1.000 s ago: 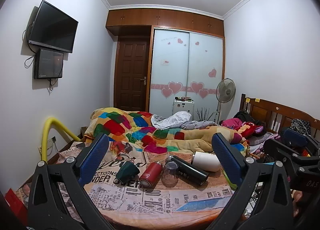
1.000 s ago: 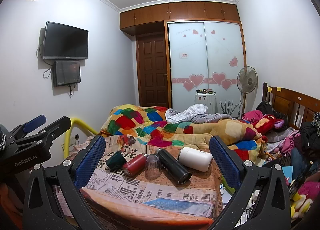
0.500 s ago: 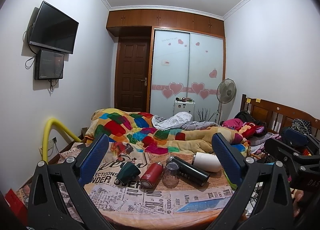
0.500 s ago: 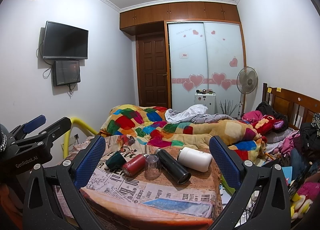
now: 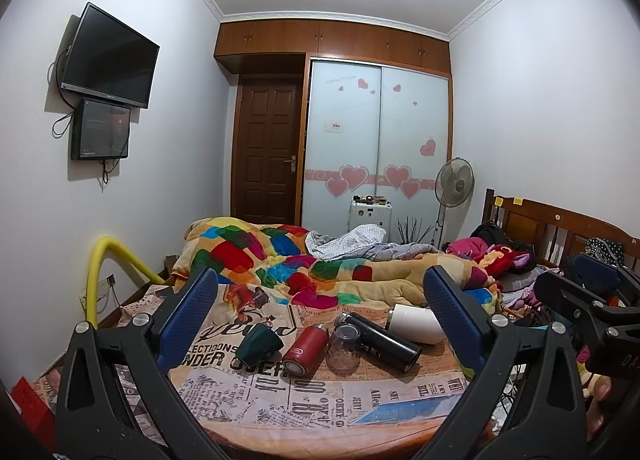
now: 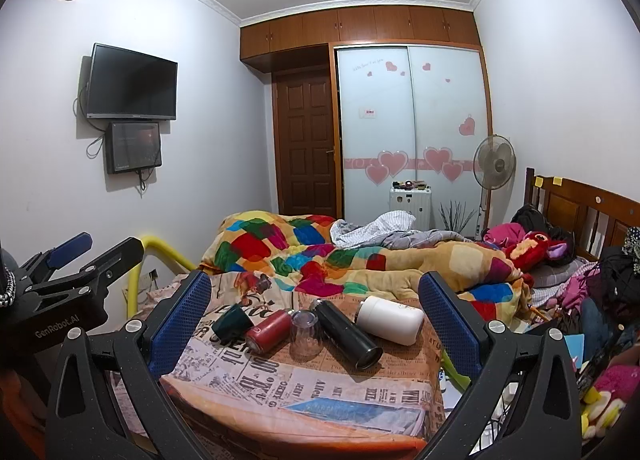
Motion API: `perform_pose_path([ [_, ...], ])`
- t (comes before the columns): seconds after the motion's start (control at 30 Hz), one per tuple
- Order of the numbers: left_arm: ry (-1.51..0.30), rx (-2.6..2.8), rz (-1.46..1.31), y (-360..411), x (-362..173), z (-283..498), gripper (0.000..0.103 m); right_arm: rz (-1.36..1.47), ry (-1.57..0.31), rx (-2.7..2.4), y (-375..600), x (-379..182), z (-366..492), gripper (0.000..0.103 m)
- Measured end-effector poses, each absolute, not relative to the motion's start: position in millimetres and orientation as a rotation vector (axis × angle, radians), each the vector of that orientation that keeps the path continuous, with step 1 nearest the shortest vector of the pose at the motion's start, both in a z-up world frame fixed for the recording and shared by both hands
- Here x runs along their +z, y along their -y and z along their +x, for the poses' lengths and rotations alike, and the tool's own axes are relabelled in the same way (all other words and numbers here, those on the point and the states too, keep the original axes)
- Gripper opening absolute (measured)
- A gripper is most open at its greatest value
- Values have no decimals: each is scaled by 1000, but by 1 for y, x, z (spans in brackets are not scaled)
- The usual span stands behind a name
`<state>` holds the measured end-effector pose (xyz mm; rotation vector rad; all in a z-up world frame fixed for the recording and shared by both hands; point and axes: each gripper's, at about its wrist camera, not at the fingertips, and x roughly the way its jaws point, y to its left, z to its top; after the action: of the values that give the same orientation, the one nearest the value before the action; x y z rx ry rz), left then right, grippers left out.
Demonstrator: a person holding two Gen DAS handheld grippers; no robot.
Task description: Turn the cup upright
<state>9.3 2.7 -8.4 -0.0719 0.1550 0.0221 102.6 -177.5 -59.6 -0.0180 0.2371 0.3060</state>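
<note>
Several cups lie in a row on a newspaper-print cloth (image 5: 304, 392) on the bed. From the left: a dark green cup (image 5: 258, 344) (image 6: 232, 318) on its side, a red flask (image 5: 306, 348) (image 6: 269, 330) on its side, a clear glass (image 5: 345, 344) (image 6: 306, 334) standing mouth down, a black flask (image 5: 380, 339) (image 6: 346, 334) and a white flask (image 5: 414, 324) (image 6: 390, 320) on their sides. My left gripper (image 5: 320, 320) and right gripper (image 6: 316, 320) are both open and empty, held well short of the cups.
A patchwork quilt (image 5: 280, 260) is heaped behind the cups. Clothes and soft toys (image 6: 536, 248) pile up at the right by the wooden headboard (image 6: 580, 207). A yellow rail (image 5: 108, 260) stands at the left. The other gripper shows at each view's edge.
Both views have barely shifted. The cups have not moved and both grippers stay open.
</note>
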Motion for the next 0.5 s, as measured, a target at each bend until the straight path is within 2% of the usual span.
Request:
perform_pose_path([
  [0.5, -154, 21, -72, -3, -8, 9, 103, -20, -236, 306, 180, -60, 105, 103],
])
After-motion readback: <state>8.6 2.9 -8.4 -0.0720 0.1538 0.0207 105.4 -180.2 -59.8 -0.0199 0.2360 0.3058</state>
